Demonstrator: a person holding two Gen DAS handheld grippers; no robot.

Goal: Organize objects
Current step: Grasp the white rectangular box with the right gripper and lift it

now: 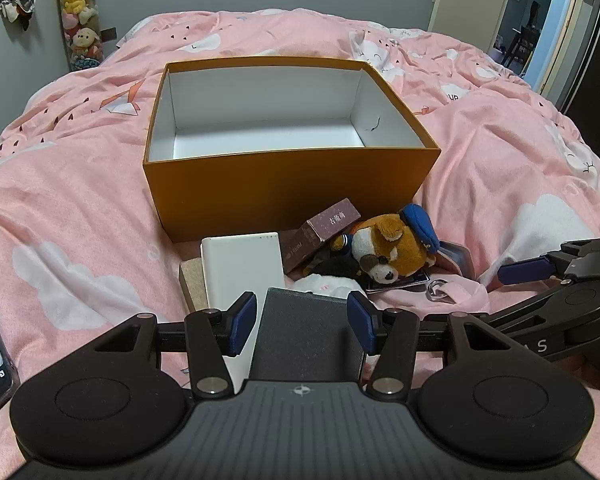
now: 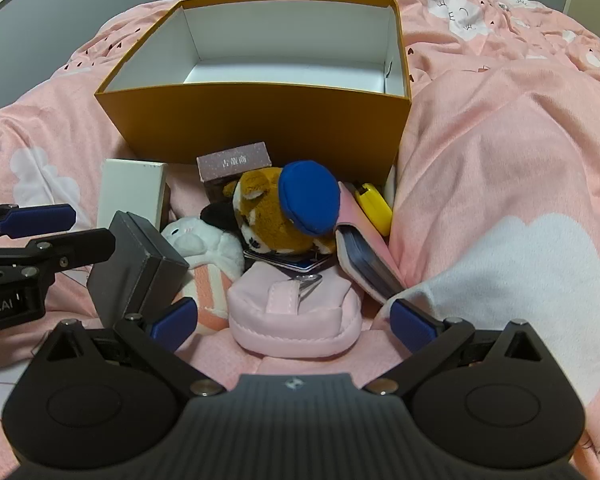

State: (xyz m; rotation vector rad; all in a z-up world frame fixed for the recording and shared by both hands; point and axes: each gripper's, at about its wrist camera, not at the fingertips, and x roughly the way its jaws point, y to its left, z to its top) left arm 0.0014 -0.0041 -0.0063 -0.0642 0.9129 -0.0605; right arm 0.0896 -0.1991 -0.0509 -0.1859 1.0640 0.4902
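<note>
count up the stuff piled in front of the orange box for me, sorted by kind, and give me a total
Plush toys: 2 (brown dog with blue cap, white plush)
Small boxes: 4 (dark grey, white, maroon, tan)
Pink pouch: 1
Pink card holder: 1
Yellow item: 1
Flat card under the dog: 1
Total: 10

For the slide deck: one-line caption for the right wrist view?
Open right gripper poised over a pink pouch amid clutter before an empty orange box on the bed.
</note>
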